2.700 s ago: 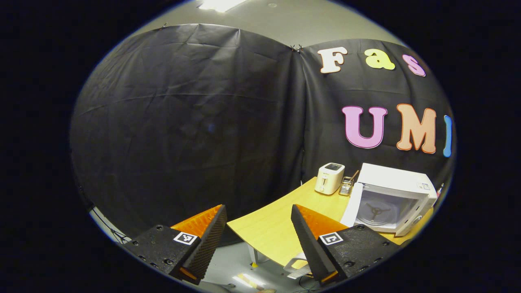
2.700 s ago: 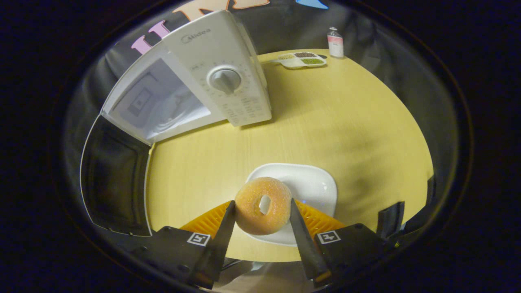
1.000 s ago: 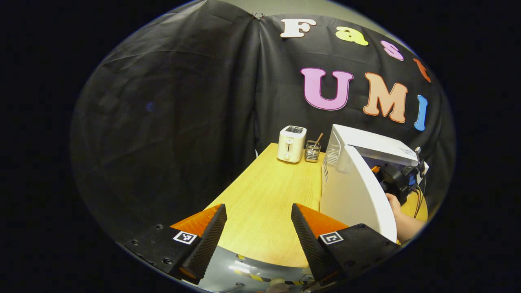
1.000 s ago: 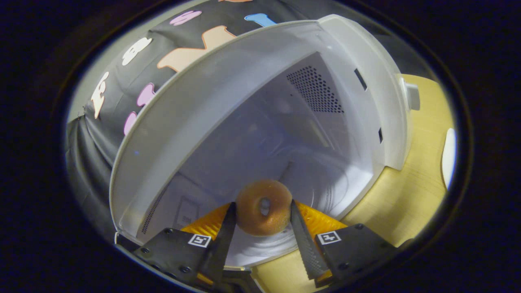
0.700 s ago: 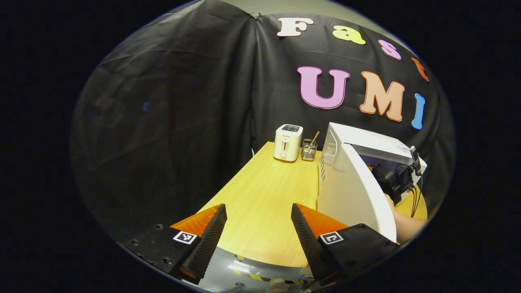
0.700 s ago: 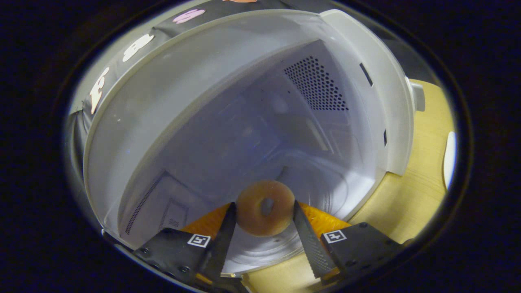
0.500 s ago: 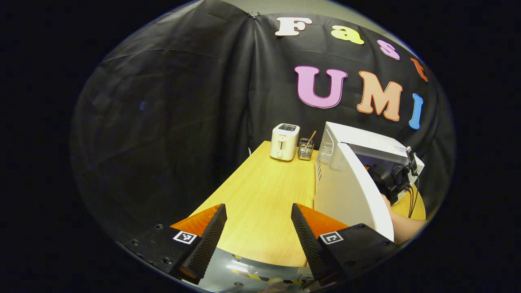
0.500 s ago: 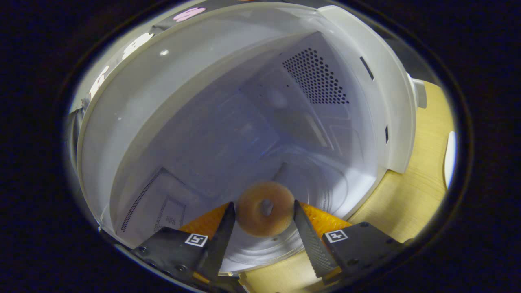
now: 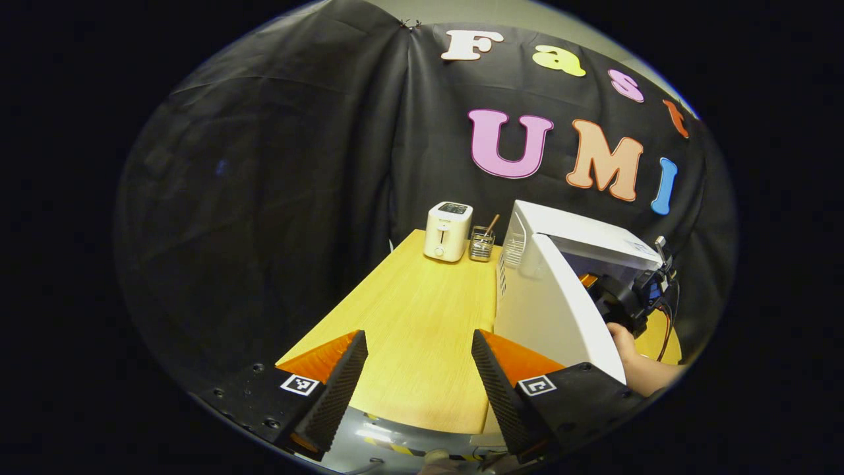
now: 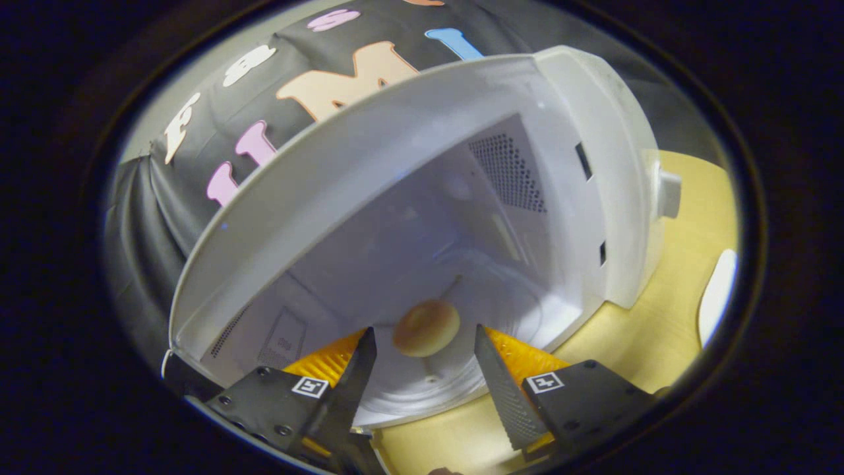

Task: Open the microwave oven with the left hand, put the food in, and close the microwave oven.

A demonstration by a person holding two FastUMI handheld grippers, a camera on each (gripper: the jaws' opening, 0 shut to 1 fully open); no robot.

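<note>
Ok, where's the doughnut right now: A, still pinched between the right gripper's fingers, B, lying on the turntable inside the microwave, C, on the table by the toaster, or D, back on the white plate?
B: in the right gripper view the doughnut lies on the turntable inside the microwave, apart from the right gripper, whose fingers stand spread on either side.

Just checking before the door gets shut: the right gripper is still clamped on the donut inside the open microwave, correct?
Not clamped. In the right gripper view the right gripper is open, and the donut lies free on the turntable inside the open microwave.
</note>
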